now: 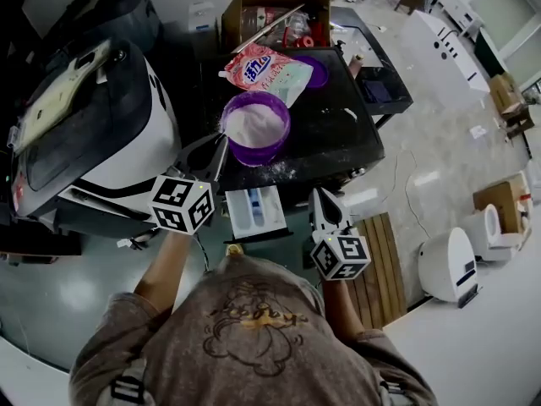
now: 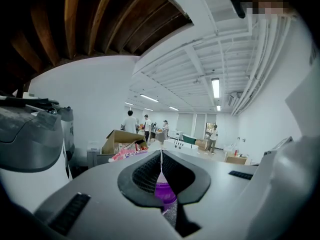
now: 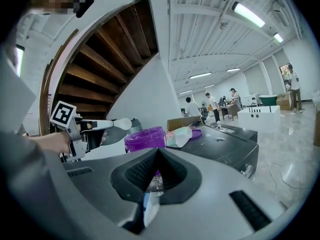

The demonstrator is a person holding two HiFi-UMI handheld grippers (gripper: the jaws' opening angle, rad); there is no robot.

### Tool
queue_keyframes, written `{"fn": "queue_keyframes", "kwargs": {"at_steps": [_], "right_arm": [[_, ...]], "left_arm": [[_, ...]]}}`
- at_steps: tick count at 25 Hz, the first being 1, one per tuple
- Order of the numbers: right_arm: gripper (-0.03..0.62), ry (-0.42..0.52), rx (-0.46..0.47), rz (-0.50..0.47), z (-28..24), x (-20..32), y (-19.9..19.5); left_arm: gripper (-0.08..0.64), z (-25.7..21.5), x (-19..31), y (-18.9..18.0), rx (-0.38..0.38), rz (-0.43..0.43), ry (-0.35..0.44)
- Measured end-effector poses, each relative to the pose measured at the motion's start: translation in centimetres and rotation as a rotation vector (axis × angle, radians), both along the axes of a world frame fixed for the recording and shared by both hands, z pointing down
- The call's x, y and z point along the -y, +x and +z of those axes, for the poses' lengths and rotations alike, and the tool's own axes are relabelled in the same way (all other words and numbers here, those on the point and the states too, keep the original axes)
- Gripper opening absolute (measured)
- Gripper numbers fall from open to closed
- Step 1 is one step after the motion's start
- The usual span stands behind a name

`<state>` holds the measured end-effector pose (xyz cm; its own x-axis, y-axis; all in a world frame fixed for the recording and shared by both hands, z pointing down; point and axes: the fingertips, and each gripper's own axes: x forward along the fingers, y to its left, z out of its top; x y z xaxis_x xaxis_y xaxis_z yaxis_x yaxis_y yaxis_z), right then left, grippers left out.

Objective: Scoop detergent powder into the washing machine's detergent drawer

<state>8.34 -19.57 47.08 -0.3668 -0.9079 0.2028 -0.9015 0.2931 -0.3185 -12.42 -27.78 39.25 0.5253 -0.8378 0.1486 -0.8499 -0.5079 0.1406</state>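
Purple tub point(image 1: 254, 155) of white powder point(image 1: 254, 125) sits on the black washer point(image 1: 338, 134) lid, with the detergent bag point(image 1: 266, 73) lying just behind it. The left gripper point(image 1: 220, 146) is clamped on the handle of a white scoop point(image 3: 121, 124). From the right gripper view the scoop runs roughly level, handle back toward the hand. Its bowl end points at the tub, just beside the tub's left rim and about at rim height. Can't tell if it's loaded or not, it's all white on white.

The bit that matters imo: the drawer point(image 1: 254, 210) is pulled out at the washer's front, below the tub and nearer the person, basically between the two grippers. So from the scoop the tub is right ahead, and the drawer is back and down. The left gripper is nearer both.

The right gripper point(image 1: 323, 197) hangs just right of the drawer, jaws pressed together on nothing.

My guess is the carry means drawing the scoop back toward the body and keeping it level. There's a dusting of powder on the lid in front of the tub, so spills look easy.
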Motion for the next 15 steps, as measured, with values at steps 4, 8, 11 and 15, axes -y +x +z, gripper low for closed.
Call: {"fn": "queue_keyframes", "kwargs": {"at_steps": [4, 8, 11, 15], "right_arm": [[0.001, -0.009, -0.006, 0.016, 0.1, 0.3, 0.6], [0.000, -0.011, -0.017, 0.017, 0.3, 0.5, 0.8], [0.002, -0.016, -0.016, 0.015, 0.3, 0.7, 0.7], [0.002, -0.023, -0.011, 0.012, 0.3, 0.8, 0.6]], "left_arm": [[0.023, -0.2, 1.6, 0.7, 0.028, 0.024, 0.014], [0.023, -0.1, 3.0, 1.1, 0.068, 0.059, 0.012], [0.023, 0.2, 4.2, 1.3, 0.088, 0.100, -0.022], [0.023, 0.5, 5.2, 1.7, 0.140, 0.162, -0.059]]}}
